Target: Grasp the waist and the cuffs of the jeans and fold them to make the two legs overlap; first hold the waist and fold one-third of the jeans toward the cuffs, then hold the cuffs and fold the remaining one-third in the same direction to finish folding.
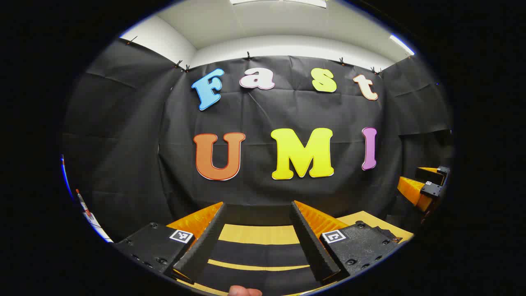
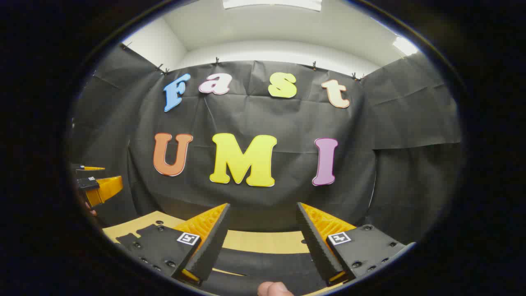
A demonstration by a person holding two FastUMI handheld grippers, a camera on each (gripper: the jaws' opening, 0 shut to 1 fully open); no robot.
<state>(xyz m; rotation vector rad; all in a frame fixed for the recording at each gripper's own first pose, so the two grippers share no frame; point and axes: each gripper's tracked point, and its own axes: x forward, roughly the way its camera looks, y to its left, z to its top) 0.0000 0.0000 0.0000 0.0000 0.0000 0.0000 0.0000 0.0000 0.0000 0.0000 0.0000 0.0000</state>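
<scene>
While the black cloth wall (image 1: 267,172) rises ahead of us, we see dark jeans (image 1: 254,253) lying flat across the wooden surface (image 1: 257,234) below. Our left claw (image 1: 259,236) hangs wide open above them, gripping nothing; our right claw (image 2: 263,242) likewise gapes over the jeans, empty.

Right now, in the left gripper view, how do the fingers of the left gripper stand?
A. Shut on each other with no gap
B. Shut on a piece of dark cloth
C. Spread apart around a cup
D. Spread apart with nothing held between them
D: the left gripper has its two fingers wide apart, and between them one sees only the table with dark fabric lying on it farther off, not gripped.
</scene>
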